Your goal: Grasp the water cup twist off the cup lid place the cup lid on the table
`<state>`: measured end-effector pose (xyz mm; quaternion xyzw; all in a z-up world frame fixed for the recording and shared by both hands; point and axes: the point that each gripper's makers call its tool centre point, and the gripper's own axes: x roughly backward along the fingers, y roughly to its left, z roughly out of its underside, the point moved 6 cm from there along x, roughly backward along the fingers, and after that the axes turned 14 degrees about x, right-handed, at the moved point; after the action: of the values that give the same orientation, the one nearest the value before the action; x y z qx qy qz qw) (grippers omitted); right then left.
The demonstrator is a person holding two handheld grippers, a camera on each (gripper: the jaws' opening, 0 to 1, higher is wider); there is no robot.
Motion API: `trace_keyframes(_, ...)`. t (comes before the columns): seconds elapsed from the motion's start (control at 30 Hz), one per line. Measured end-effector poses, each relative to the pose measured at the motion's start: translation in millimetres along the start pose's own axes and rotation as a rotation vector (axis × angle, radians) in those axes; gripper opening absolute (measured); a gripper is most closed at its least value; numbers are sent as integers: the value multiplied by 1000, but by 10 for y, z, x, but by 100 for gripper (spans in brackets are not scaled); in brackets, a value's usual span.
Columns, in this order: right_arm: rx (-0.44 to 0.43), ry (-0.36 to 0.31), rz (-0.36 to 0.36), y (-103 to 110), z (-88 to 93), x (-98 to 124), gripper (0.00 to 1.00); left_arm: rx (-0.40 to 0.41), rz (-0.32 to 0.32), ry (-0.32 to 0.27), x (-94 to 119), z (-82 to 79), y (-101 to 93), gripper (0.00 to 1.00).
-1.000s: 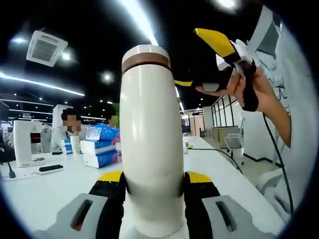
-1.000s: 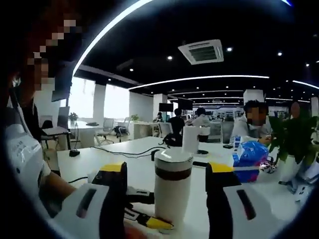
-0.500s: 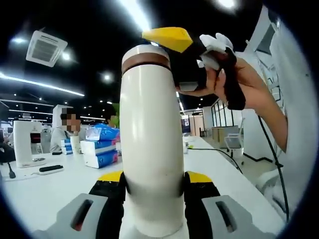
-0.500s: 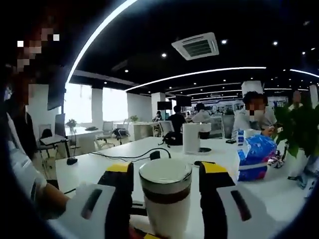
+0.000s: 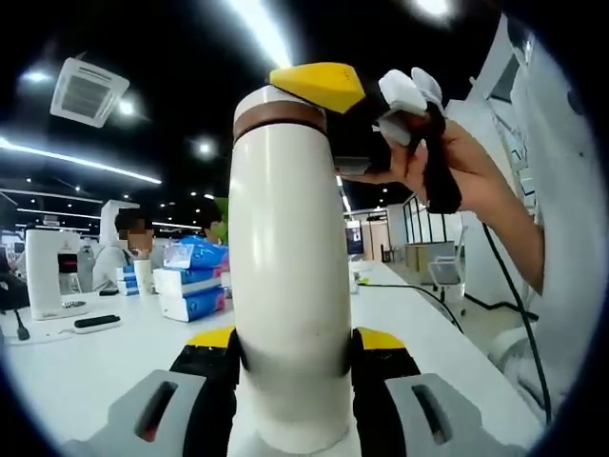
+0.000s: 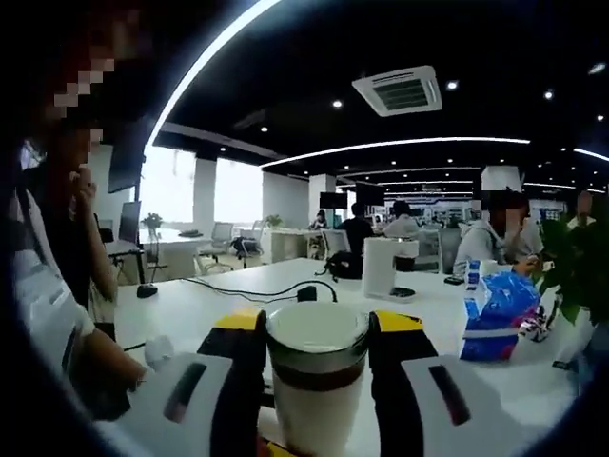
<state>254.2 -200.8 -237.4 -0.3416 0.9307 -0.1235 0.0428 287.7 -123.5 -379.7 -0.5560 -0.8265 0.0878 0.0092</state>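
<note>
cream-white and tall, the water cup stands upright in the middle of the left gripper view, with a brown band under its cup lid. the left gripper has its yellow-tipped black jaws pressed against the lower body of the cup from both sides, gripping it. far to the left on the white table sits a white appliance, then a stack of tissue packs with a blue bag on top, just left of the cup. at the upper right, the right gripper is held by a hand, and its yellow-tipped jaw lies over the top of the lid.

in the right gripper view, a person's sleeve shows at the left edge. the right gripper has its two jaws set against either side of the cup lid, with the brown band and cream body of the water cup below; they appear closed on the lid. farther back on the table lie a black cable and a white appliance, and to the right a blue bag beside green leaves.
</note>
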Motion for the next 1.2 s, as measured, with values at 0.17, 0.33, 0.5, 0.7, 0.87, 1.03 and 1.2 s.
trace_keyframes(0.17, -9, -4, -103, -64, 14, -2, 45, -2, -8, 6, -1, -3, -2, 48)
trace_keyframes(0.33, -5, -17, -245, -102, 25, 11, 45, -15, -16, 13, -20, -1, -21, 48)
trace_keyframes(0.5, -11, -34, -362, -156, 41, -27, 44, -8, -19, 13, -8, 1, -10, 48)
trace_keyframes(0.7, -3, -85, -501, -191, 62, -47, 44, -3, -17, 12, -6, 7, -31, 48)
trace_keyframes(0.87, -18, -166, -605, -208, 88, -87, 44, 2, -19, 11, -7, 3, -25, 48)
trace_keyframes(1.03, -52, -199, -667, -243, 121, -94, 44, 3, -15, 10, -7, 5, -25, 48)
trace_keyframes(1.2, -44, -224, -727, -224, 117, -114, 45, 5, -10, 9, -9, 6, -27, 48)
